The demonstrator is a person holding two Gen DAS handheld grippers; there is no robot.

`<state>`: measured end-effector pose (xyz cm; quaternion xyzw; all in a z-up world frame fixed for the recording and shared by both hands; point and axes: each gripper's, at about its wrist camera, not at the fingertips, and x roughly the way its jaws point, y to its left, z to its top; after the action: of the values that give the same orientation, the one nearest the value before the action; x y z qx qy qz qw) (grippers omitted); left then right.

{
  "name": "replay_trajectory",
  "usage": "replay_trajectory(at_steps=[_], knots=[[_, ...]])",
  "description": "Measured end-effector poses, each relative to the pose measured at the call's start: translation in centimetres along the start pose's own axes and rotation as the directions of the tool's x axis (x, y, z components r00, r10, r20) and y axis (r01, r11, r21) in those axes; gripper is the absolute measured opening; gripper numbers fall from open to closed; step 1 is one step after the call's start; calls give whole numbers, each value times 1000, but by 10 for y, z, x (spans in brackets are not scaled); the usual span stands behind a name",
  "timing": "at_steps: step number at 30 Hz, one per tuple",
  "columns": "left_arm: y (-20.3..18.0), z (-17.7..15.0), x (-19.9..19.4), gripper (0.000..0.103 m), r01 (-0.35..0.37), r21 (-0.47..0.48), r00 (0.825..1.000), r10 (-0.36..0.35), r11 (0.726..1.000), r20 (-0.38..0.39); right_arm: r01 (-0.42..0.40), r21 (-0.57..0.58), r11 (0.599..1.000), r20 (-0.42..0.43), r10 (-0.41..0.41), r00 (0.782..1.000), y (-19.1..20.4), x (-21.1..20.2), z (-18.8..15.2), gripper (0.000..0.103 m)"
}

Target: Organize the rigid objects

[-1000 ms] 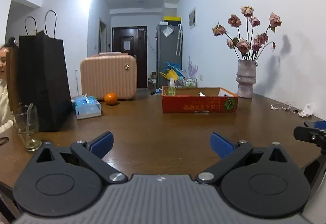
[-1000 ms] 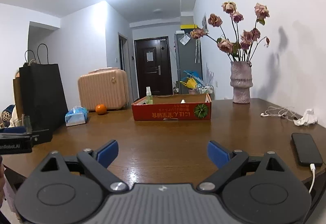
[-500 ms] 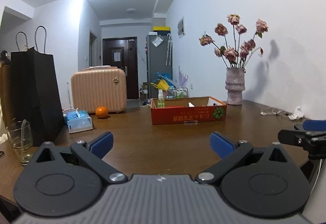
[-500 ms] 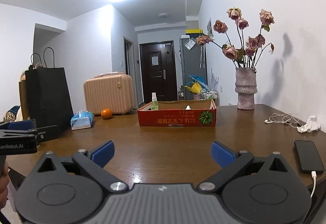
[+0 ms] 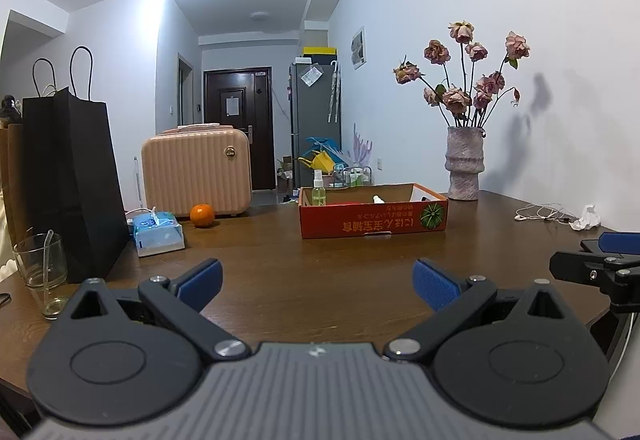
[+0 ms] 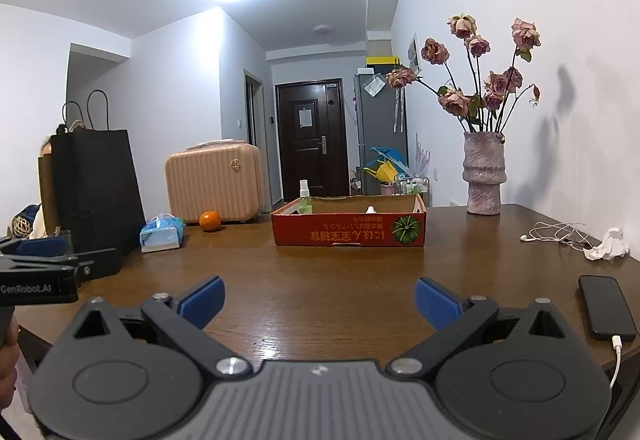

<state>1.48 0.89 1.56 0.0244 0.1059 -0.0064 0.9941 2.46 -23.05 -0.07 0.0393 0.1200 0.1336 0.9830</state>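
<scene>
A red cardboard box (image 5: pixel 372 222) (image 6: pixel 348 230) sits mid-table with a small spray bottle (image 5: pixel 318 188) (image 6: pixel 305 196) and a white-capped item (image 5: pixel 377 199) inside. An orange (image 5: pixel 202 215) (image 6: pixel 210 220) and a blue tissue pack (image 5: pixel 158 234) (image 6: pixel 161 234) lie left of it. My left gripper (image 5: pixel 318 284) is open and empty, held over the table's near edge. My right gripper (image 6: pixel 318 302) is open and empty too, to the right of the left one. A phone (image 6: pixel 606 306) on a cable lies at the right edge.
A black paper bag (image 5: pixel 74 184) and a drinking glass (image 5: pixel 42 276) stand at the left. A pink case (image 5: pixel 196 170) sits behind the orange. A vase of dried roses (image 5: pixel 464 168), earphones (image 5: pixel 540 214) and a crumpled tissue (image 5: pixel 588 218) are at the right.
Both grippers have shifted slightly, the views tilting up a little. Both stay open and empty. Nothing on the table has moved.
</scene>
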Motion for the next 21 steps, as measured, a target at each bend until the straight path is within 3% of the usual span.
replay_trajectory(at_steps=[21], knots=[[-3,1,0,103,8,-1,1000,-8,1000,-1,2,8,1000,-4,-2,1000,-2,1,0,103]])
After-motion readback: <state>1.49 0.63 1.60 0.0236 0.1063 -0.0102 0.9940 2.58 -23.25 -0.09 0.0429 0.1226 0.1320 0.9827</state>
